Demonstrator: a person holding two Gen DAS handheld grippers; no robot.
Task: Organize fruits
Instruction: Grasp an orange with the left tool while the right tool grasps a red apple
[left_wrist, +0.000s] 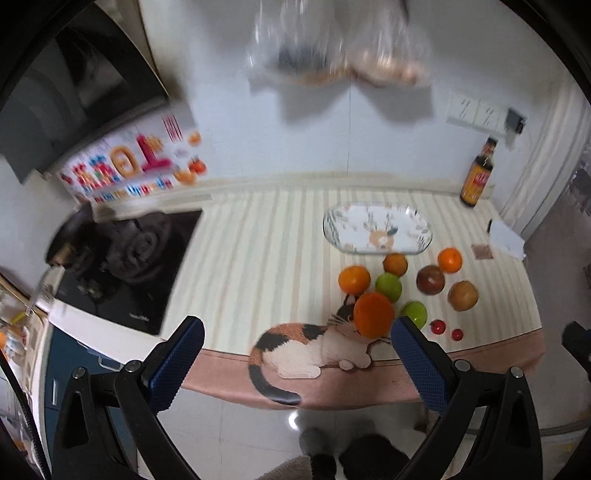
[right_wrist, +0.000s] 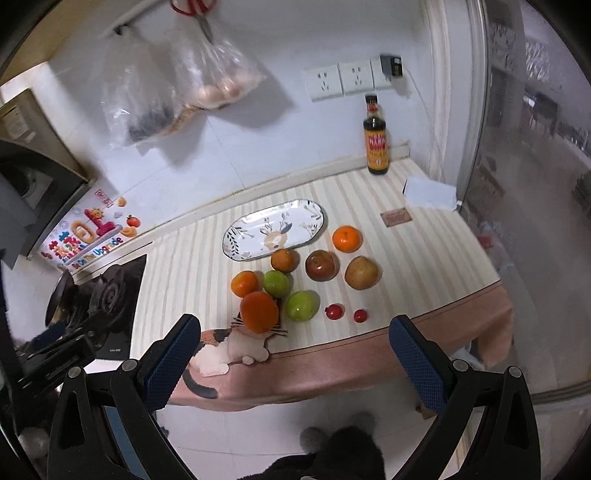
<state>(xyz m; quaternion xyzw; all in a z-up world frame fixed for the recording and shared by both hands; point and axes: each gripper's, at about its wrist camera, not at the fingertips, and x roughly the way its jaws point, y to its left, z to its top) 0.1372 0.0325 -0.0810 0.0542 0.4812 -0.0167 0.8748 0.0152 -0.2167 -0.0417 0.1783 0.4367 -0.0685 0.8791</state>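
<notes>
An empty oval patterned plate (right_wrist: 274, 228) (left_wrist: 376, 228) lies on the striped counter cloth. In front of it sit several fruits: oranges (right_wrist: 259, 311) (left_wrist: 373, 314), two green apples (right_wrist: 301, 305) (left_wrist: 389, 287), a dark red apple (right_wrist: 321, 265) (left_wrist: 430, 279), a brownish apple (right_wrist: 362, 272) (left_wrist: 463, 295) and two small red tomatoes (right_wrist: 334, 311) (left_wrist: 438, 326). My left gripper (left_wrist: 297, 341) is open, held off the counter's front edge, its right pad (left_wrist: 417, 363) just beside the nearest orange in view. My right gripper (right_wrist: 295, 341) is open too, in front of the fruits, holding nothing.
A dark sauce bottle (right_wrist: 376, 138) stands at the back by the wall sockets (right_wrist: 340, 81). A gas stove (left_wrist: 129, 254) with a pan (left_wrist: 72, 236) is at the left. Plastic bags (right_wrist: 177, 92) hang on the wall. A white box (right_wrist: 430, 194) lies at the right edge.
</notes>
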